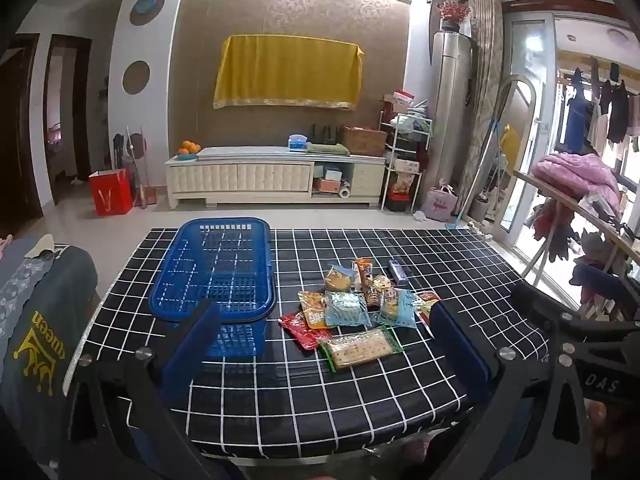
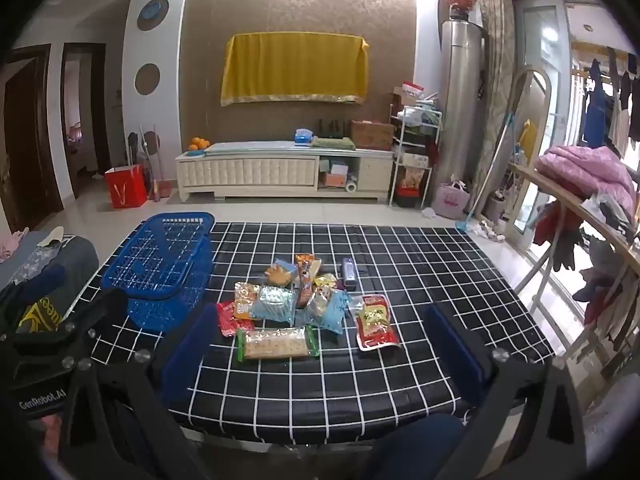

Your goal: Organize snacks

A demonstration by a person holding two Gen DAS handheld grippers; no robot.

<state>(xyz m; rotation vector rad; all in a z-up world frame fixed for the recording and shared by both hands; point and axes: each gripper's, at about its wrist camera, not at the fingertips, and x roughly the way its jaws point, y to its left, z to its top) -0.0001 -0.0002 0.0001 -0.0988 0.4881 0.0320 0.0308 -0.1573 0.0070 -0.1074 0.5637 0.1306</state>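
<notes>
Nearest to me, my left gripper (image 1: 320,344) is spread wide with nothing between its blue fingers (image 1: 192,340), poised over the near edge of the table (image 1: 280,392). Same on the other side: my right gripper (image 2: 324,344) gapes fully open and holds nothing. The bases of both tools are cut off by the bottom of the lens, so I can't see the hands behind them.

Just beyond the fingertips lies a cracker pack (image 2: 276,342) with green ends, closest of the pile. Right of it, a red pouch (image 2: 376,322) sits slightly apart; in the left view my own finger hides most of it. Behind the crackers the snacks (image 1: 352,300) are heaped, overlapping one another, so I can't count them or read any label. A small dark bar-shaped pack (image 2: 349,274) lies at the far right of the heap.

Left of the pile stands the blue basket (image 1: 216,276), apart from the snacks; through its mesh I can't make out anything inside.

Far back, a yellow cloth (image 1: 286,72) hangs over something on the wall, hiding it completely.
</notes>
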